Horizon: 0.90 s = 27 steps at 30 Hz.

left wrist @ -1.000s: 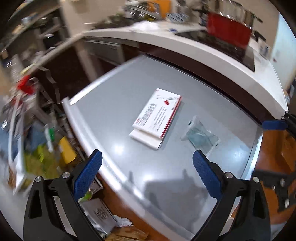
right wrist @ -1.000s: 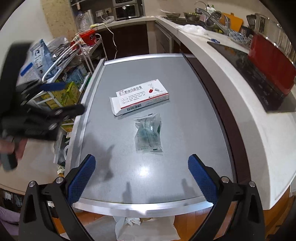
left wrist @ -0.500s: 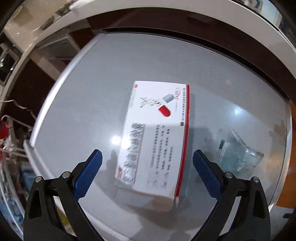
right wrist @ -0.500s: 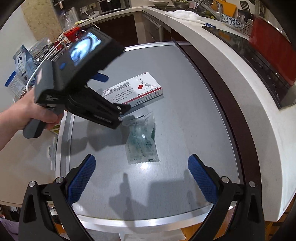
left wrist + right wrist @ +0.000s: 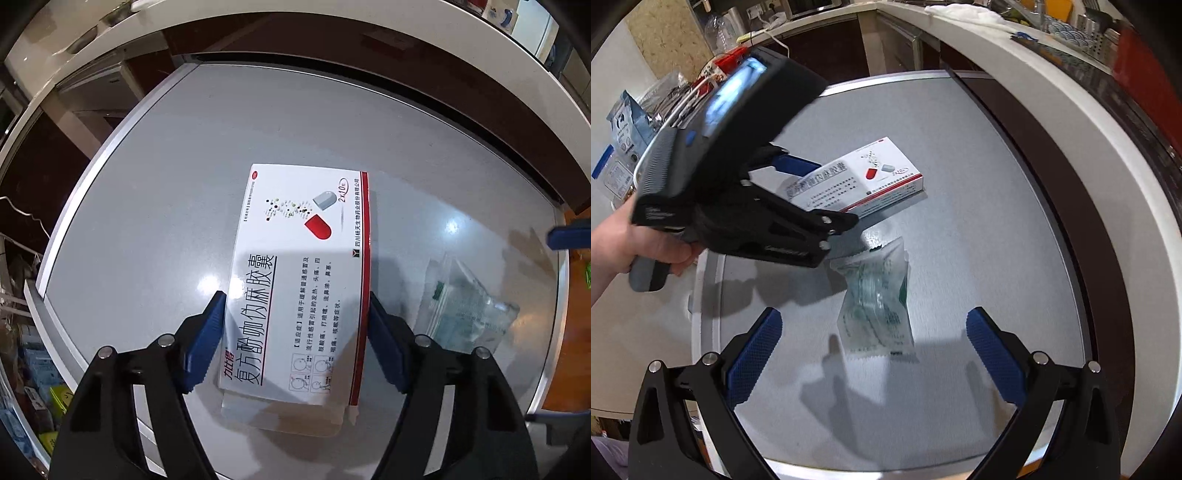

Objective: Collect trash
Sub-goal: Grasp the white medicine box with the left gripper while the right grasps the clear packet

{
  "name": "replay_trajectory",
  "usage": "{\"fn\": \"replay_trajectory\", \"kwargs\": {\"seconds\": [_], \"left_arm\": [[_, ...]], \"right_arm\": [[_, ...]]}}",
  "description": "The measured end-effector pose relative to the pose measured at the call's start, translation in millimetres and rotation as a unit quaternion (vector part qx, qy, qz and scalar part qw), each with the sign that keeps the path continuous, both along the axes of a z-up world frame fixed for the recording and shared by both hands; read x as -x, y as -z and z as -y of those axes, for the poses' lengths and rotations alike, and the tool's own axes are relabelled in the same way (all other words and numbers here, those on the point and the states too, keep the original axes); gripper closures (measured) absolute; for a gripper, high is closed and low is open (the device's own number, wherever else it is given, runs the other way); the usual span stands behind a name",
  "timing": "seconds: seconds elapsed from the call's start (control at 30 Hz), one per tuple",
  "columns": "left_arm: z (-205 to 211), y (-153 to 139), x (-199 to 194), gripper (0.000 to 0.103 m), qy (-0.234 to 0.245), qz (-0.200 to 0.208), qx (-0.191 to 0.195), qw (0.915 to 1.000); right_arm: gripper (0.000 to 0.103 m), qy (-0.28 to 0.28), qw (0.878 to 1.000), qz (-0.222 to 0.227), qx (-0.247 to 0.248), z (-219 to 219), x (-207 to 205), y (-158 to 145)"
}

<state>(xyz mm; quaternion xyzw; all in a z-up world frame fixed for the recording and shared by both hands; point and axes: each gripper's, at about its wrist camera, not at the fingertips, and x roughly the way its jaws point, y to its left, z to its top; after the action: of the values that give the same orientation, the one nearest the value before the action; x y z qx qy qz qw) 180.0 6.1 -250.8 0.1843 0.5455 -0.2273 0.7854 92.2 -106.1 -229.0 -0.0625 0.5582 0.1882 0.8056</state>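
The left gripper (image 5: 295, 332) had just been closing; its 2 blue pads (image 5: 203, 343) were pressed against the long sides of the medicine box (image 5: 299, 280) lying on the grey table (image 5: 155, 206). The right gripper (image 5: 873, 354) stood wide apart over a clear plastic packet (image 5: 879, 299), at 5 o'clock from the box.

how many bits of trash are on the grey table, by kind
medicine box: 1, clamped between the pads of the left tongs, which have just been closing on it
clear plastic packet: 1, lying flat beside the box, ahead of the open right tongs
total: 2 on the grey table
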Motion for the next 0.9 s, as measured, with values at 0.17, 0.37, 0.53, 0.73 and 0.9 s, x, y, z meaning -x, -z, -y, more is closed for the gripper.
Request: {"fn": "replay_trajectory", "kwargs": {"seconds": [0.17,0.37,0.53,0.73,0.9], "left_arm": [[-26,-8,12,0.03,-0.038,0.003,0.03,0.9988],[-56,-25,31,0.03,-0.087,0.018,0.06,0.9942],[-58,-23,42,0.03,-0.103,0.026,0.054,0.9929],[-58,-11,37,0.03,-0.113,0.017,0.045,0.9924],[-53,-3,34,0.029,-0.109,0.005,0.027,0.9937]], "right_arm": [[0.005,-0.025,1.0,-0.009,0.011,-12,-10,13],[0.008,-0.06,0.997,-0.006,0.045,-27,-17,27],[0.012,-0.069,0.996,-0.009,0.049,-29,-24,32],[0.027,-0.063,0.997,-0.03,0.038,-37,-35,44],[0.027,-0.061,0.997,-0.029,0.034,-35,-34,44]]}}
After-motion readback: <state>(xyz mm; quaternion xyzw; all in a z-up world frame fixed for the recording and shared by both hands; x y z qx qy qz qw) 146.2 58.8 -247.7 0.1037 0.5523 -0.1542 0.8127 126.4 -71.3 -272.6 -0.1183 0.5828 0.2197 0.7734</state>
